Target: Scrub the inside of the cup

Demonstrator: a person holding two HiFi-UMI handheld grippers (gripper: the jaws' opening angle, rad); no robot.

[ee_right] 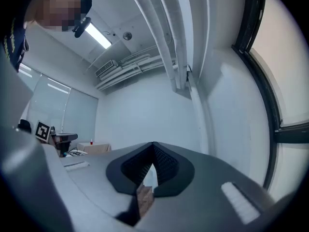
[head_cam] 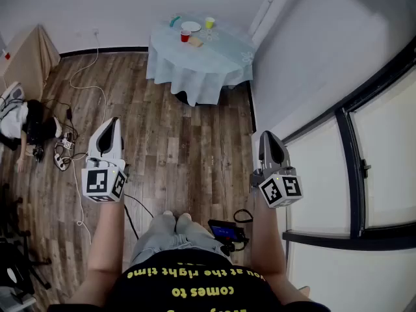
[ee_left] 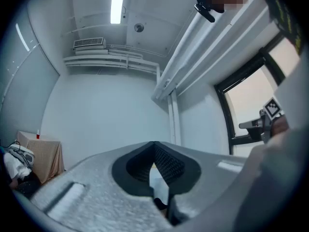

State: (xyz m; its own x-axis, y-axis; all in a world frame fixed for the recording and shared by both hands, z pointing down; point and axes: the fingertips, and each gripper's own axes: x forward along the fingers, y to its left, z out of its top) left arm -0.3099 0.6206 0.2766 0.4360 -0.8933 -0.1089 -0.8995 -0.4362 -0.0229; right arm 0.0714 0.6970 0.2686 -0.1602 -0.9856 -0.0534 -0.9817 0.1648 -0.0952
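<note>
In the head view a round table (head_cam: 221, 56) with a pale blue cloth stands far across the room. On it are a red cup (head_cam: 185, 36), a yellow cup (head_cam: 209, 23), a white plate (head_cam: 191, 26), a teal brush (head_cam: 174, 21) and a tan sponge (head_cam: 195, 41). My left gripper (head_cam: 111, 123) and right gripper (head_cam: 269, 136) are held out level over the wooden floor, far short of the table. Both are shut and hold nothing. In the left gripper view the left gripper (ee_left: 154, 148) points at a bare wall. The right gripper (ee_right: 153, 148) shows its dark pads closed together.
Cables and a power strip (head_cam: 62, 153) lie on the floor at the left, near a pile of bags (head_cam: 26, 125). A black device (head_cam: 225, 230) sits by the person's feet. A tan-draped stand (head_cam: 29, 60) is at the far left. A window wall (head_cam: 354, 142) runs along the right.
</note>
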